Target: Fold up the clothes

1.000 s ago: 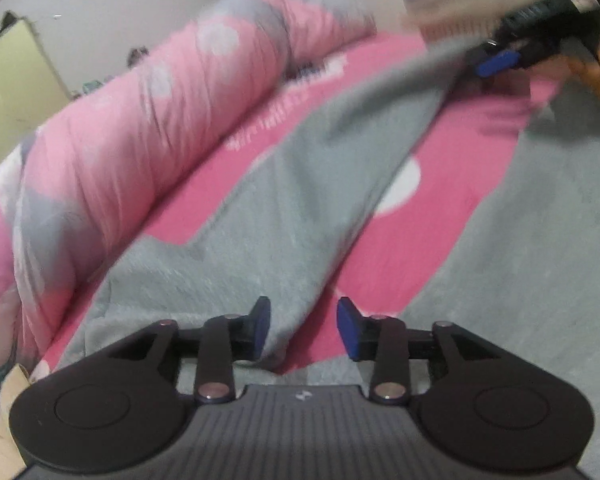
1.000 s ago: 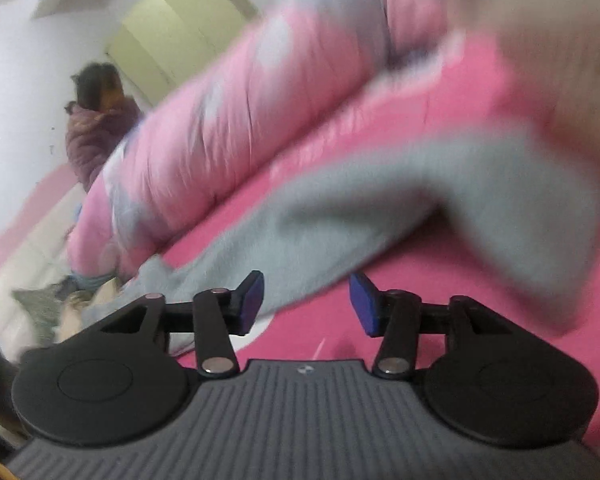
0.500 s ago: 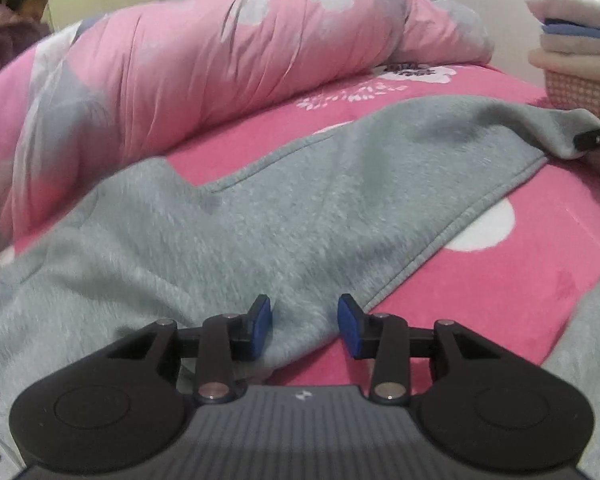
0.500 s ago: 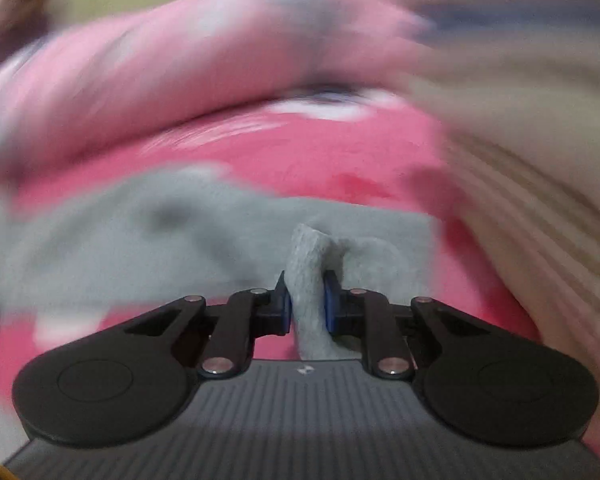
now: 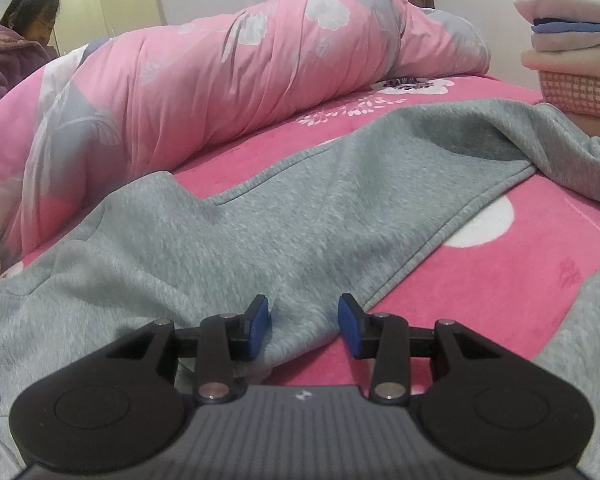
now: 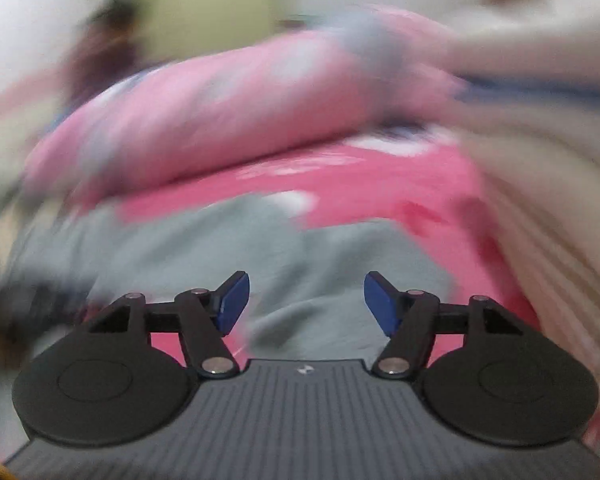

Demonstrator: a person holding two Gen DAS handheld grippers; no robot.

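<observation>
Left tongs: my left gripper is spread, fingers either side of a grey fold but not pinching it.
Right tongs: my right gripper is spread wider, holding nothing; its view is smeared, so I judge it is moving fast.
Garment: the grey garment lies across the pink sheet, running from 7 o'clock up to 2 o'clock in the left view; a hem edge sits at 1 o'clock from my left fingers.
Risk, grip: if I close left now, I think I catch a loose bunch rather than the hem, and the fold comes out crooked.
Risk, blur: with the right view this smeared, I cannot place its fingers against the cloth; closing blind could miss or grab the sheet too.
Risk, drag: fleece on plush probably clings; one-sided pulling may wrinkle the part already laid flat.
Obstacle: the folded stack at 2 o'clock is close to the garment's far end; a wide swing could topple it.
Around: rolled quilt at 11 to 12 o'clock; a person at 10 o'clock, well apart.
</observation>
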